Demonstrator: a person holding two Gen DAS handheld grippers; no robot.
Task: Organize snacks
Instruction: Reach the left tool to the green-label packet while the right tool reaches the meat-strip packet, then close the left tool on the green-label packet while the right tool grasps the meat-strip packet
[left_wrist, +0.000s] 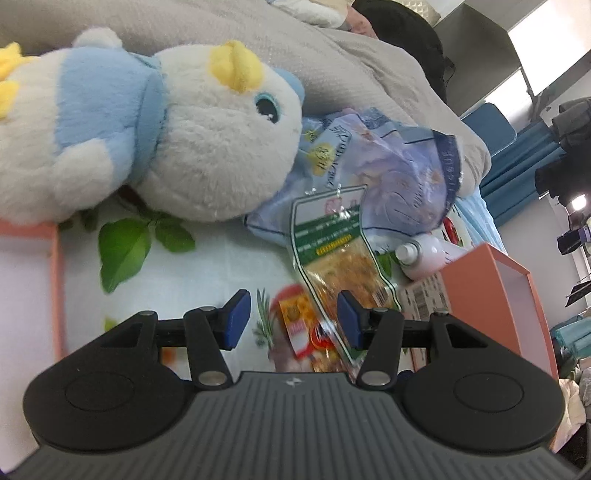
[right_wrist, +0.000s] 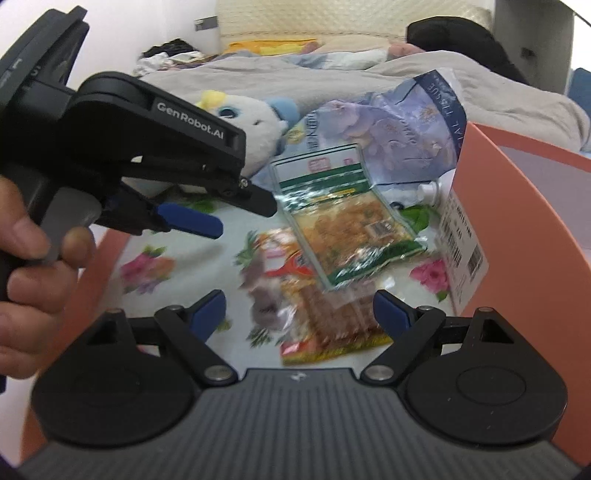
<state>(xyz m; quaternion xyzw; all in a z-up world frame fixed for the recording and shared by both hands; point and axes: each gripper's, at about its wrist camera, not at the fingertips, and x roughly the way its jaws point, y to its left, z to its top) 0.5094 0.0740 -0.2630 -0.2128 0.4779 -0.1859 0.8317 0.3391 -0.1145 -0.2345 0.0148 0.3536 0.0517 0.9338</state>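
- Blue-padded right gripper (right_wrist: 299, 315): nearest item. Jaws spread wide, nothing between the pads. It hangs just over the red-and-orange snack packet (right_wrist: 328, 317).
- Blue-padded left gripper (left_wrist: 293, 319): jaws part-spread, pinching nothing. It shows from the side in the right wrist view, held in a hand (right_wrist: 33, 266).
- Red-and-orange snack packet: lies flat on the floral bedsheet (left_wrist: 207, 266), its far end tucked under the next packet. Blurred; print unreadable.
- Green-edged clear snack packet (right_wrist: 347, 229): golden contents. It leans tilted across the red packet, upper end resting toward the tissue pack.
- Handling note, as a judgement: the step appears to be a first pick from the pile. Take the green-edged packet first, since it overlaps the other. Grip a flat sealed edge rather than the filled middle, as slick film may slip and the contents may crush.
- Orange box (right_wrist: 517, 206): open, barcode label on its side, just right of the packets. A likely destination. A second orange edge (left_wrist: 55, 280) sits at left.
- White small bottle (left_wrist: 424, 256): beside the box; keep clear of it.
- Lavender-blue facial tissue pack (left_wrist: 402, 173): behind the snacks.
- White-and-blue plush penguin (left_wrist: 177, 147): touching the tissue pack.
- Grey blanket (left_wrist: 332, 55): farthest.
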